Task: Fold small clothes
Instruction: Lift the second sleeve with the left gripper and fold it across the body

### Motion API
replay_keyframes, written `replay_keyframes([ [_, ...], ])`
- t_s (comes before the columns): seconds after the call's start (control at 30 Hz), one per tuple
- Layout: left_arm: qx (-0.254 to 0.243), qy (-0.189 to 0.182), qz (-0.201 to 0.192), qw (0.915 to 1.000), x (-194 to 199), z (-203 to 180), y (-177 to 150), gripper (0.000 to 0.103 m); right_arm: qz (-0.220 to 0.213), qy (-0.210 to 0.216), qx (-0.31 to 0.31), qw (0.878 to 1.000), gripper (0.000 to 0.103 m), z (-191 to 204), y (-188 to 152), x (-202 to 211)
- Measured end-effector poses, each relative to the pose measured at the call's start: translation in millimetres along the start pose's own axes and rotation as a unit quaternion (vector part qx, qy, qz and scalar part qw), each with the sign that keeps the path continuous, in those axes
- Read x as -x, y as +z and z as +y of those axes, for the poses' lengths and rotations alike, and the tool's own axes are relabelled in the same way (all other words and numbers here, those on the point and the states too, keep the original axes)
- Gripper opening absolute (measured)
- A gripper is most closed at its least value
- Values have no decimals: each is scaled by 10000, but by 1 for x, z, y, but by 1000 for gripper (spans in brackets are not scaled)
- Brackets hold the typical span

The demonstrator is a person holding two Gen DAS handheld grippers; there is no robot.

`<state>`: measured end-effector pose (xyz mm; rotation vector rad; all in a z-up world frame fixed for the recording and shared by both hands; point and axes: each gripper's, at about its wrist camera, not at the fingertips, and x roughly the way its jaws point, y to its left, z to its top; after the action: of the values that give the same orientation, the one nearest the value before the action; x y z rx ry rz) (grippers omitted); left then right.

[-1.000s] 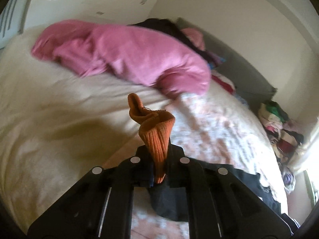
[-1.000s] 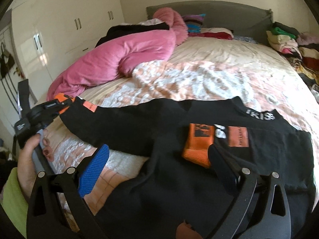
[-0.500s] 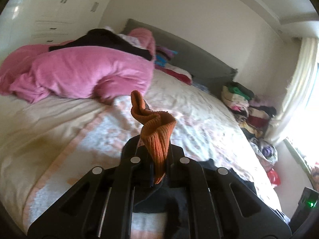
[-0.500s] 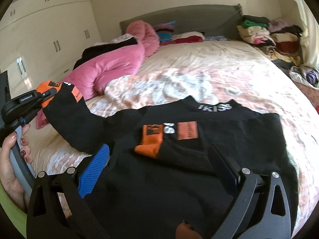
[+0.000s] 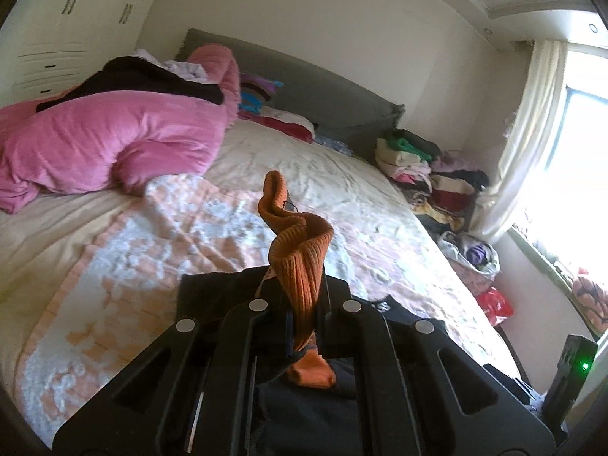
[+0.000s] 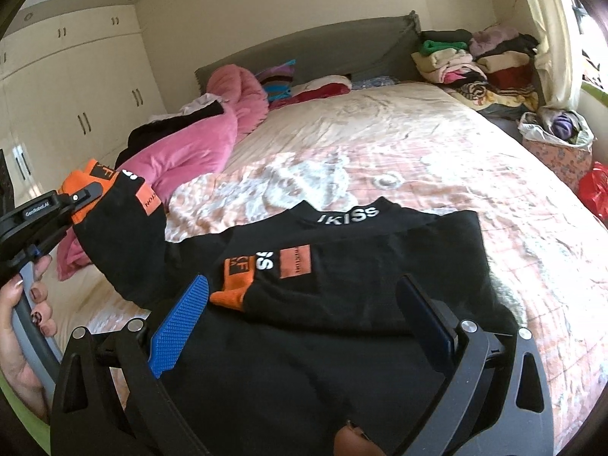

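A black sweater [image 6: 342, 304] with orange cuffs lies spread on the bed [image 6: 437, 159], its collar toward the headboard [image 6: 323, 49]. One sleeve is already folded across the chest, its orange cuff [image 6: 231, 288] resting on the black cloth. The left gripper [image 5: 302, 326] is clamped tight on the other orange cuff [image 5: 300, 262], which sticks up crumpled from between its jaws; from the right-hand camera that sleeve [image 6: 121, 235] hangs lifted off the bed at the left, with the person's hand [image 6: 22, 323] around the handle. The right gripper [image 6: 304, 311] hovers low over the sweater's body with its jaws spread wide and nothing between them. A pink blanket [image 5: 106, 140] is heaped farther up the bed, and folded clothes [image 6: 475, 60] are stacked beside the headboard.
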<state>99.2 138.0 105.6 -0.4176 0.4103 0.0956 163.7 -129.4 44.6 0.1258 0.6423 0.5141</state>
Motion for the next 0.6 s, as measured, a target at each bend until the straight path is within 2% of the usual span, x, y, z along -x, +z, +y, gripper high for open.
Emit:
replay_keyframes([
  [0.37,-205,-389,271,9987,-20,-39,-14,2,-136,-469,-251,9985,99,-33,-1,19],
  [0.6,-253,-658,640,9955,-42,-55,-33,2,-160,-653,-457,9967,99,-56,-5,26],
])
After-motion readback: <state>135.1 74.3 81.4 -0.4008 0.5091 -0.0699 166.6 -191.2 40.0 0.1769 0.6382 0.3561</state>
